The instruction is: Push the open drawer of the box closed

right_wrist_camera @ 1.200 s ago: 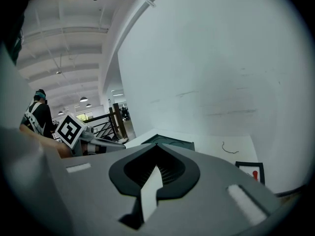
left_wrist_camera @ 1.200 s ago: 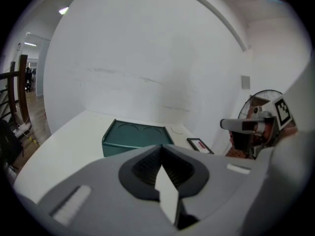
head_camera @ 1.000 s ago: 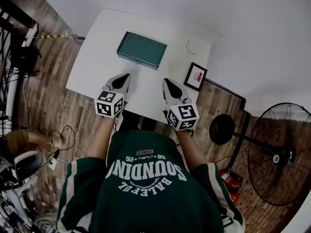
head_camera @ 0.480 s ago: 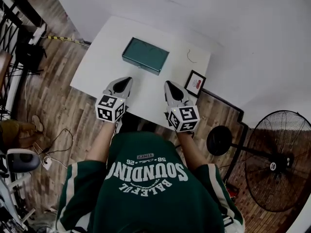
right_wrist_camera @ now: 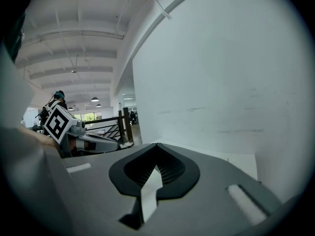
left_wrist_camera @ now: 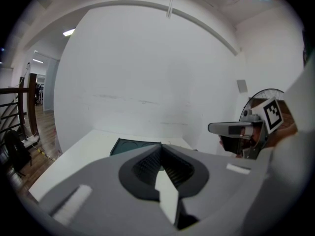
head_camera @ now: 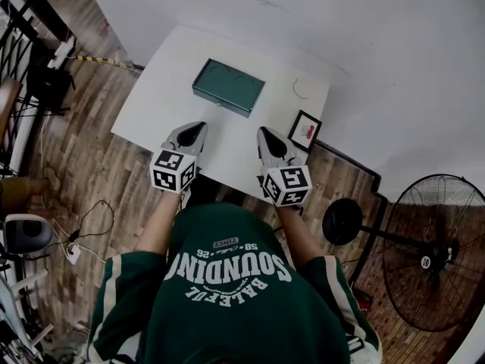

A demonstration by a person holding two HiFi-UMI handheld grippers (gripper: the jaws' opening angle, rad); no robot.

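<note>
A flat teal box (head_camera: 228,87) lies on the white table (head_camera: 159,89), toward its far side; it also shows in the left gripper view as the teal box (left_wrist_camera: 129,146) just beyond the jaws. From here I cannot tell how far its drawer stands out. My left gripper (head_camera: 194,128) hovers over the table's near edge, shut and empty, short of the box. My right gripper (head_camera: 265,133) hangs beside it, also shut and empty. The jaws of the left gripper (left_wrist_camera: 160,147) and of the right gripper (right_wrist_camera: 156,145) meet at their tips.
A small framed picture (head_camera: 305,125) leans at the table's right edge. A thin bent wire (head_camera: 298,91) lies on the table right of the box. A standing fan (head_camera: 436,252) is on the floor at right, cables (head_camera: 87,222) at left. A white wall backs the table.
The head view has shifted slightly, so the table and box sit a bit to the right in frame. Both grippers stay shut at about the same place over the near edge.
</note>
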